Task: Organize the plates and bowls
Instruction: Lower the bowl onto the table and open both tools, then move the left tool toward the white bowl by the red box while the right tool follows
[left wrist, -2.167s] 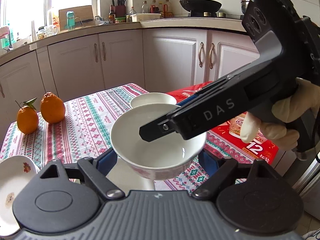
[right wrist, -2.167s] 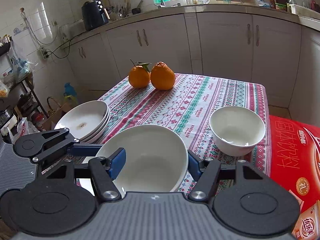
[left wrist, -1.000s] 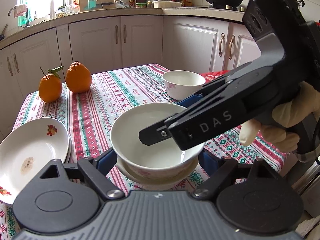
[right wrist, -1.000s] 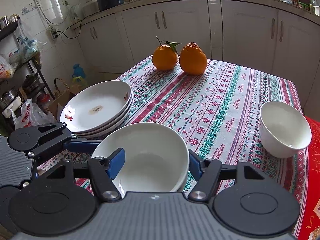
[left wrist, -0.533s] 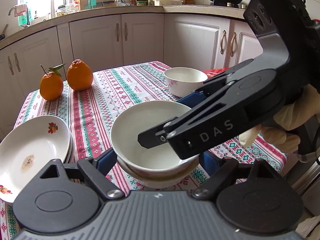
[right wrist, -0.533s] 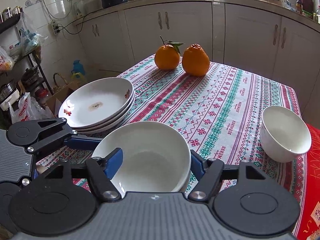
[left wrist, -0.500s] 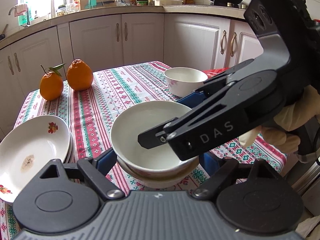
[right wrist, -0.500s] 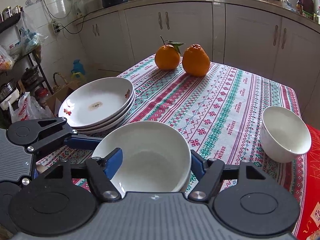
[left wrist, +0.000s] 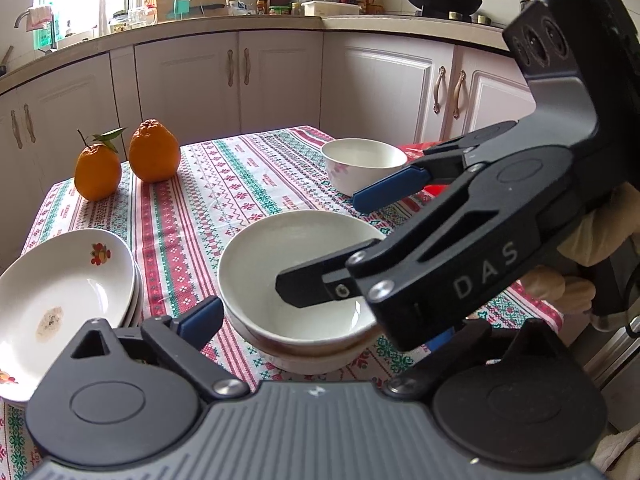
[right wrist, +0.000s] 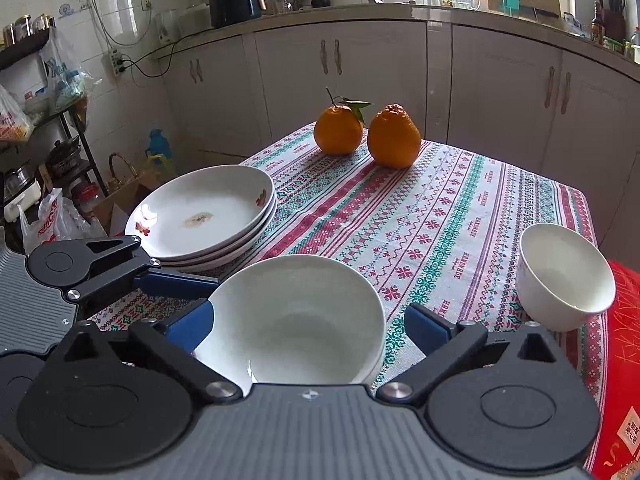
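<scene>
The white bowl (left wrist: 296, 276) sits nested on another bowl below it, near the front edge of the table (right wrist: 452, 216), between the stack of plates (right wrist: 208, 216) and the single bowl (right wrist: 564, 276) at the right. Both claws are spread apart around it. The left gripper (left wrist: 320, 320) has one blue pad beside the rim and not touching; its other finger is hidden. The right gripper (right wrist: 308, 324) also stands open on both sides.

I think the danger is in pulling back: a finger may catch the rim and tip the top bowl, or push the pair off the edge. The bowl looks smooth, glossy and clean inside, so probably slippery.
</scene>
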Tool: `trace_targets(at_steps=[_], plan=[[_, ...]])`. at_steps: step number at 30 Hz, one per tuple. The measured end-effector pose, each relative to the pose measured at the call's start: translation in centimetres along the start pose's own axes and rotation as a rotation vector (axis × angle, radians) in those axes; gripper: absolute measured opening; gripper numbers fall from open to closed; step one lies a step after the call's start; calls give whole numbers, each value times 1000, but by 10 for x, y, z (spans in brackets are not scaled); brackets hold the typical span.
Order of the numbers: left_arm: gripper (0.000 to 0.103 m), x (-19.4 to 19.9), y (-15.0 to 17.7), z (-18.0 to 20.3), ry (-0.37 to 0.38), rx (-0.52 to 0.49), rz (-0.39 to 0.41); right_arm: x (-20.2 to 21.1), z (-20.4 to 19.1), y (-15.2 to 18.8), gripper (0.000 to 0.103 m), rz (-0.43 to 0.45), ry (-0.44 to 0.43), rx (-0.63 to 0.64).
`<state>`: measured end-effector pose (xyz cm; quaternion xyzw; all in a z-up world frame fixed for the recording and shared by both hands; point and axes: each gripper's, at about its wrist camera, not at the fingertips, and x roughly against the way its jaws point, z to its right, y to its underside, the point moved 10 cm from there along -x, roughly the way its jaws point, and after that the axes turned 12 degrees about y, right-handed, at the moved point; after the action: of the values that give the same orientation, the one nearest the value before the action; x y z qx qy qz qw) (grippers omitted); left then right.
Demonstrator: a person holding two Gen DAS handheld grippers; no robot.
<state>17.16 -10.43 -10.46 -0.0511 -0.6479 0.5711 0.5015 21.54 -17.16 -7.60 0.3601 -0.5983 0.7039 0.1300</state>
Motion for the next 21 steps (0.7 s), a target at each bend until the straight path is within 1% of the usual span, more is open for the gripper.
trace_targets(at_steps=[3,6,8,12,13,16,21], plan=[[100,5,0,0,5,-1,3,9,9,2,103,19,34,-25],[101,10,-1,2,30,-13,0,21,22,5,103,37,71,-64],[102,14,-2,4,47,-35,-2,29,31,9,103,43,119,-78],[102,16,-7,6,46,-93,-27,47,46,16,103,73,195,-68],[102,18,-10,7,48,-110,-23,51,50,17,103,83,218,-70],[102,20,-22,7,25,-145,-16,61,63,19,103,113,272,-80],[102,18,-47,7,2,-191,-5,64,78,22,103,120,311,-95]])
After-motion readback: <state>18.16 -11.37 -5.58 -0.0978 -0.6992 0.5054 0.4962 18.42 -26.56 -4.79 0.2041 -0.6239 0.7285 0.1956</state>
